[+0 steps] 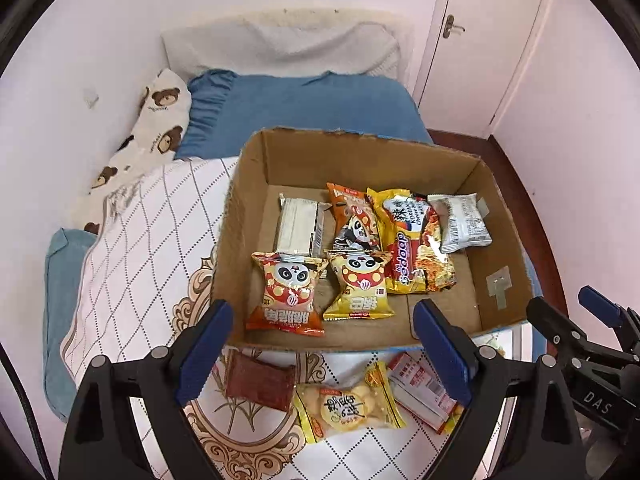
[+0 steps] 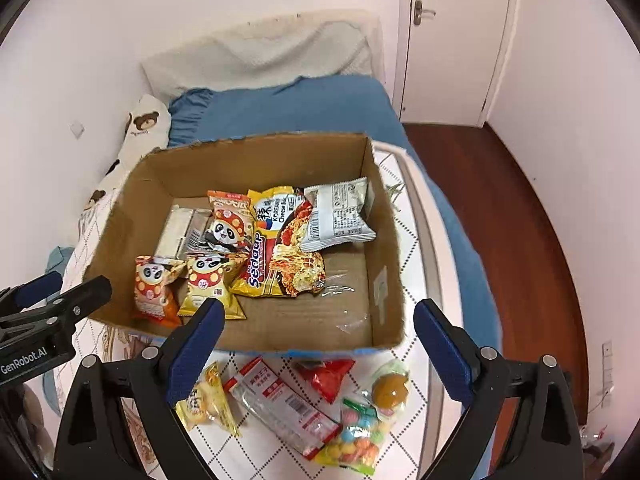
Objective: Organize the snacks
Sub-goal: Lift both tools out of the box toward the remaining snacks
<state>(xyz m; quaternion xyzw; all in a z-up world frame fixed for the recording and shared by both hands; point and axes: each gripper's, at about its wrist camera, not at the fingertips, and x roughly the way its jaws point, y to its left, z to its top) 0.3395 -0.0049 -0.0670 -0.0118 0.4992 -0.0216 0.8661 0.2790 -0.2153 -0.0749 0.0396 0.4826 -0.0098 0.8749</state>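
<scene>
Both our left gripper [image 1: 324,352] and right gripper [image 2: 318,352] stand released, empty. Loose packets lie on the bed, before the near wall of the brown cardboard box [image 2: 256,338]. The yellow crinkly cookie bag [image 1: 348,406] seems light, slippery and crushable; we would pinch its sealed edge.

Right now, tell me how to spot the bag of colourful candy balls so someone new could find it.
Start at the cardboard box on the bed and look at the quilt in front of its near wall. The candy bag lies at the near right end of the loose snacks there, beside the clear red-labelled pack. It alone is a clear bag of small multicoloured balls.
</scene>
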